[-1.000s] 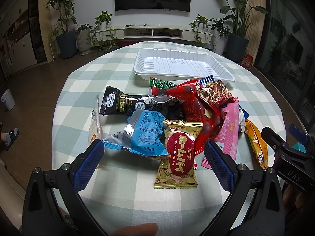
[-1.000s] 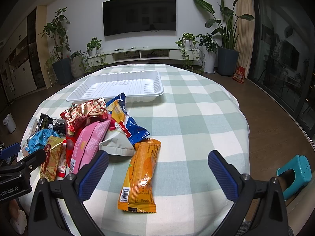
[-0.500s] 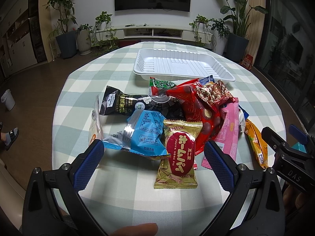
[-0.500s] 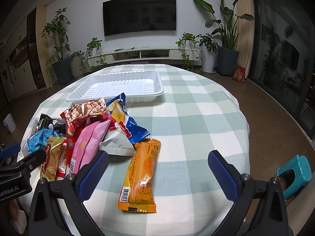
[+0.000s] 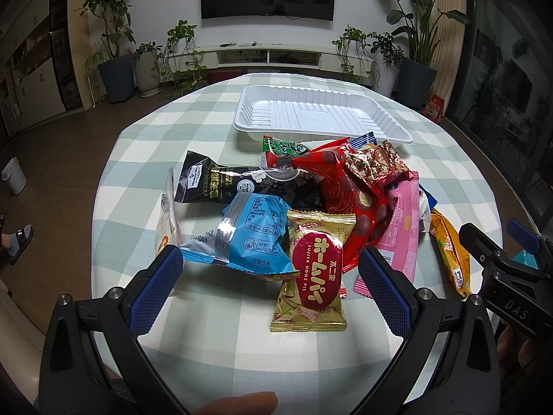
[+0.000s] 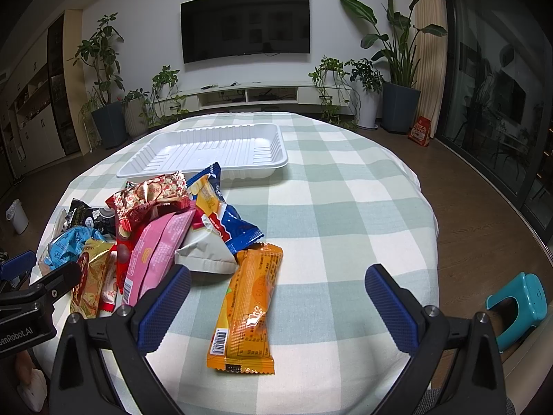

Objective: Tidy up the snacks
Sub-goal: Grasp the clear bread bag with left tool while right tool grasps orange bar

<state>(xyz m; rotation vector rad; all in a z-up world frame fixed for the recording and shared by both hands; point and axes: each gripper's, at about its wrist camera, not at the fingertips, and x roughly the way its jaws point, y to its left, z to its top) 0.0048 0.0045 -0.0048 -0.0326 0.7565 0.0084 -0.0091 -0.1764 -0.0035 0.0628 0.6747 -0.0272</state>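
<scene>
A pile of snack packets lies on the round checked table (image 5: 145, 145). Nearest my left gripper (image 5: 271, 273) are a gold and red pie packet (image 5: 314, 276) and a blue packet (image 5: 252, 238); behind them are a black packet (image 5: 221, 183), a red bag (image 5: 349, 190) and a pink packet (image 5: 397, 228). My left gripper is open and empty, just short of the pile. My right gripper (image 6: 276, 283) is open and empty, with an orange packet (image 6: 250, 307) lying between its fingers on the cloth. An empty white tray (image 5: 323, 114) stands behind the pile; it also shows in the right wrist view (image 6: 214, 152).
The table's right half (image 6: 363, 207) shows only checked cloth. A teal stool (image 6: 518, 307) stands on the floor at the right. Potted plants and a TV cabinet line the far wall. A white bin (image 5: 13, 176) stands on the floor at the left.
</scene>
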